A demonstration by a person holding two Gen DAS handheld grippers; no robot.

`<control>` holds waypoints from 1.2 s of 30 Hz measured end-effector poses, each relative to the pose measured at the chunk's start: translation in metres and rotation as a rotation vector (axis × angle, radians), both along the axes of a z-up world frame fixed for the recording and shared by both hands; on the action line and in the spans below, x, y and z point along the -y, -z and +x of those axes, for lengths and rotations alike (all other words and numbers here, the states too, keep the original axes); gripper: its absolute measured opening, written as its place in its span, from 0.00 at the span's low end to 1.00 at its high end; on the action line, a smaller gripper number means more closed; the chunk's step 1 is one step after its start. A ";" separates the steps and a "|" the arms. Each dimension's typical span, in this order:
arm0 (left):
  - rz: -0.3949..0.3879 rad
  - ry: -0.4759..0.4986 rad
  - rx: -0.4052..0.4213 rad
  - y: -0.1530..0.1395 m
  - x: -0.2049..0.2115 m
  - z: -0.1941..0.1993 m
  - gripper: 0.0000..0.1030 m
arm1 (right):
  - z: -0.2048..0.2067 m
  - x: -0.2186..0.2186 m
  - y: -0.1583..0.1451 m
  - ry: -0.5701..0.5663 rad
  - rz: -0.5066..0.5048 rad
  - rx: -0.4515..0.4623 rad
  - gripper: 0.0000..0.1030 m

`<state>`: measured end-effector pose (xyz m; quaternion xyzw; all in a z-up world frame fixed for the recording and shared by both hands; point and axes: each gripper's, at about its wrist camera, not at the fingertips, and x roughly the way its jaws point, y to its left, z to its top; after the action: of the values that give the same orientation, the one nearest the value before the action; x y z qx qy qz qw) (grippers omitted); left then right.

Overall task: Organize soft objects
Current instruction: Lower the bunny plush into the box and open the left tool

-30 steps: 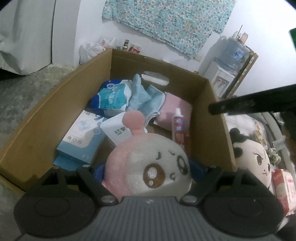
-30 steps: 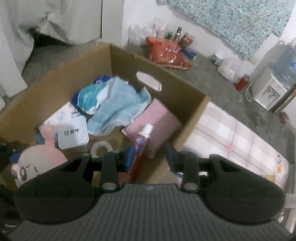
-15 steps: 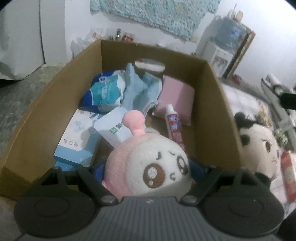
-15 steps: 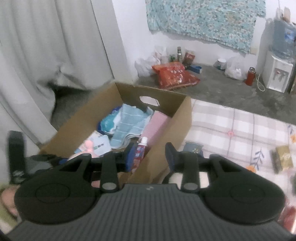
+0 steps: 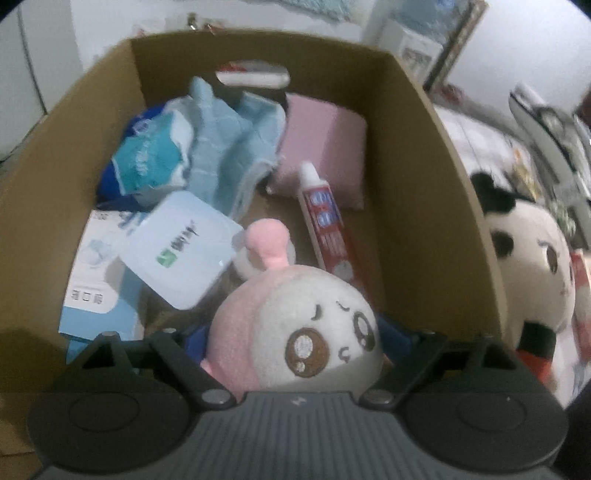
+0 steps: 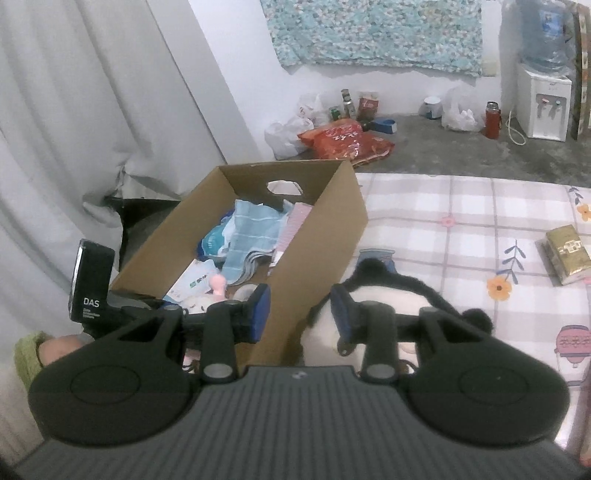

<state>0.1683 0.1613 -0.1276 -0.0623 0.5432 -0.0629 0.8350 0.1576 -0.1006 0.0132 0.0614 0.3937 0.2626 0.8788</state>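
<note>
Left wrist view is looking down along the left claw [image 5: 291, 341], whose jaws are opening with the pink plush toy [image 5: 295, 325] sitting between the blue pads; whether the pads are pressing on it is not clear from this angle, though they are flanking its sides closely. That toy is hanging at the near end of the cardboard box [image 5: 436, 206], above a white packet [image 5: 181, 251], a light blue carton [image 5: 98, 291], a toothpaste tube [image 5: 327, 229], a pink cushion [image 5: 325, 147], a pale blue towel [image 5: 236, 147] and a teal wrapped pack [image 5: 147, 158]. Just outside the box's right wall, a black-and-white plush doll [image 5: 528, 266] is lying on the bedding. Right wrist view is showing the right claw [image 6: 300, 308] with its blue pads standing partly apart and nothing between them, hovering over the box's near corner with the doll just beyond its right finger. Outward from there, the checked pink-and-white mattress cover [image 6: 461, 206] is spreading to the right, carrying a gold packet [image 6: 569, 254]. Beyond it, a bare grey floor [image 6: 424, 155] is running to a white wall, where a red bag [image 6: 343, 140], plastic bags, bottles and a water dispenser [image 6: 543, 85] are standing beneath a floral cloth [image 6: 376, 33]. Grey curtains [image 6: 92, 110] are hanging on the left.
</note>
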 end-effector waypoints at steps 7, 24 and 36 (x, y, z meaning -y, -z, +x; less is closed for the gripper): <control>-0.107 -0.076 -0.042 -0.003 -0.013 -0.002 0.89 | 0.000 -0.006 0.001 -0.006 0.000 -0.002 0.34; -0.235 -0.191 -0.092 0.001 -0.025 -0.003 0.76 | -0.010 -0.004 0.000 0.001 -0.005 0.006 0.34; -0.291 -0.228 0.054 -0.047 -0.030 -0.029 0.90 | -0.037 0.011 -0.013 0.044 0.006 0.058 0.47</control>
<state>0.1389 0.1914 -0.0803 -0.2420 0.4952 -0.0474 0.8331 0.1211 -0.1113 0.0259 0.0652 0.3656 0.2463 0.8952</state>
